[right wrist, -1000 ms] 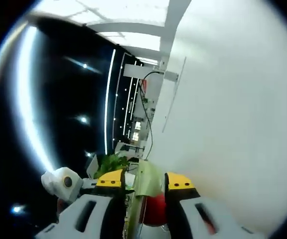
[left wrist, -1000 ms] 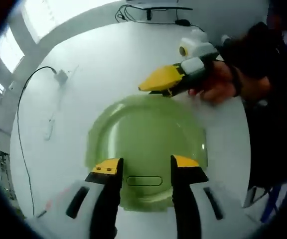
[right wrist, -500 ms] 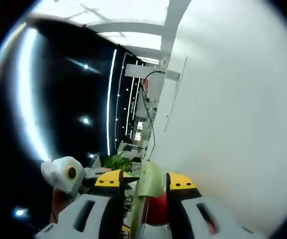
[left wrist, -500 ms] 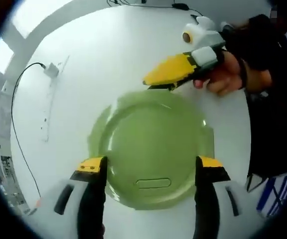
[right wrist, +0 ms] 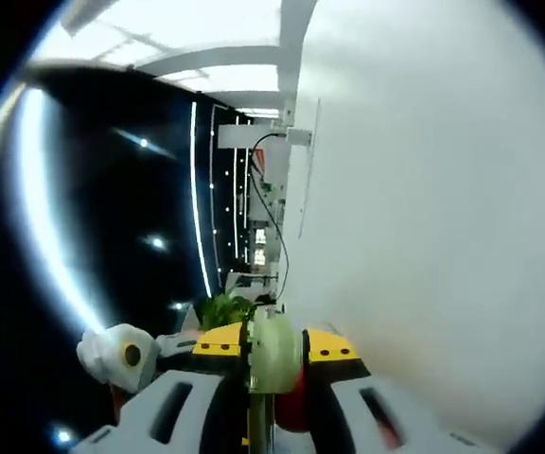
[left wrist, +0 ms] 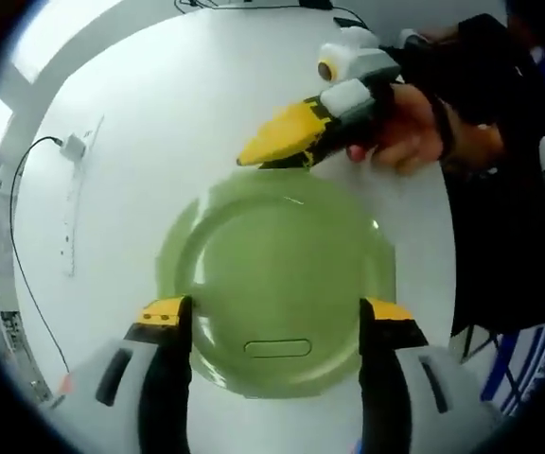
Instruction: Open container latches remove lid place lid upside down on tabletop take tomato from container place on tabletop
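lid [left wrist: 277,274] centre frame, not yet laid down | right gripper [right wrist: 274,352] pinching lid's rim | left gripper [left wrist: 274,317] spread | tomato [right wrist: 291,416] unmoved

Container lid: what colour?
Translucent light green; the container lid shows best in the left gripper view, seen flat-on between that gripper's jaws.

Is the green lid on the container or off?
Cannot tell: green lid hides whatever lies beneath; right tongs pinch its far edge.

No text, label, brand, number or sign can be read on anything shown in either gripper view.
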{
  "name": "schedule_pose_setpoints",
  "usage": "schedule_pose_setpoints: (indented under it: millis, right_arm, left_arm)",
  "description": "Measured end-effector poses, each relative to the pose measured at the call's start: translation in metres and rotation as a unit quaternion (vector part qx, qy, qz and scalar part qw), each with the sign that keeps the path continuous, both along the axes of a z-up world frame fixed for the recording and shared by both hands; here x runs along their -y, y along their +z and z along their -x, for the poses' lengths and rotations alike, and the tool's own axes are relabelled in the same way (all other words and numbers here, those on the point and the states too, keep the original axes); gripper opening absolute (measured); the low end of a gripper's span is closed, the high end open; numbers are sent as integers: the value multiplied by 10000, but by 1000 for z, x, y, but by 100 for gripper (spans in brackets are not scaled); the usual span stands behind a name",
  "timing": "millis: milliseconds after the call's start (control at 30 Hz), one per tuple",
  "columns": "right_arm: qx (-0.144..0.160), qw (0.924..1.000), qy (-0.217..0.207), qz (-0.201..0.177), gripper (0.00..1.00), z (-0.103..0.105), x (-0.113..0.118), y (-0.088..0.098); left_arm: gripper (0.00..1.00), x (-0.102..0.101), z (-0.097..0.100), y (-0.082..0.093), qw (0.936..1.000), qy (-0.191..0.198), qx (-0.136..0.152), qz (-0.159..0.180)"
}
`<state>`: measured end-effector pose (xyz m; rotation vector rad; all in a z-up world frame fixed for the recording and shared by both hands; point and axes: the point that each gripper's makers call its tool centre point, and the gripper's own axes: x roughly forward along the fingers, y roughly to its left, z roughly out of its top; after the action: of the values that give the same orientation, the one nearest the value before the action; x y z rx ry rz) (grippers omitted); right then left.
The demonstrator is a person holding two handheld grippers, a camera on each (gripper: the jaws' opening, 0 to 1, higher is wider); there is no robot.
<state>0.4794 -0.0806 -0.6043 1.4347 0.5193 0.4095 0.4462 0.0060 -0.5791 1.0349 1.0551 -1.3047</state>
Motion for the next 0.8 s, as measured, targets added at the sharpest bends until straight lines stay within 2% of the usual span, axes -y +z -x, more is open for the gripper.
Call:
schedule_pose_setpoints:
  millis: [33,67,167,267,300,400,433,467,500,533,633,733,767,800]
  right_arm:
    - [-13,9999,100,-101,15,7,-3,1]
    - [-154,9988,246,-384,15,15,-7,1]
    - [-7,9996,252,-97,12,22,-1,1]
    - [-60,9994,228,-242,11,20,2,0]
    - [-164,9989,196,-392,11,15,1,0]
    - [-222,9989,159,-381,13,12,-8,1]
    - [-216,9986,-22,-492,14,11,-8,2]
    - [-322,9970,17,-708,15,14,-14,2]
    - [-152,9978,-319,-563,15,8,-8,-1]
    - [-215,9967,-473,-625,15,7,-8,-1]
    - [-173,9968,-550,-548,13,6,-6,-1]
    - [41,9979,-586,-274,9,2,-1,-2]
    - [-4,9973,-665,-300,9,1,0,-2]
    - [106,9979,-639,-58,8,0,1,-2]
  left_arm:
    - [71,1,1,0,10000,-15,8,-11]
    - [71,0,1,-1,10000,-19,17,-20]
    - [68,0,-3,-1,10000,-21,45,-39]
    - [67,0,-4,-2,9999,-49,61,-78]
    - [67,1,-5,-3,9999,-56,60,-142]
    - [64,1,-7,-4,9992,-47,119,-372]
    - [64,1,-7,-4,9990,-56,118,-434]
    - [64,1,-7,-5,9988,-68,121,-477]
    - [64,2,-8,-5,9986,-73,119,-519]
    - [63,2,-8,-5,9984,-76,124,-546]
    - [63,1,-8,-5,9986,-90,122,-512]
    - [62,0,-9,-5,9995,-50,118,-294]
    - [62,0,-9,-5,9996,-46,117,-260]
    - [62,0,-8,-5,9997,-26,117,-227]
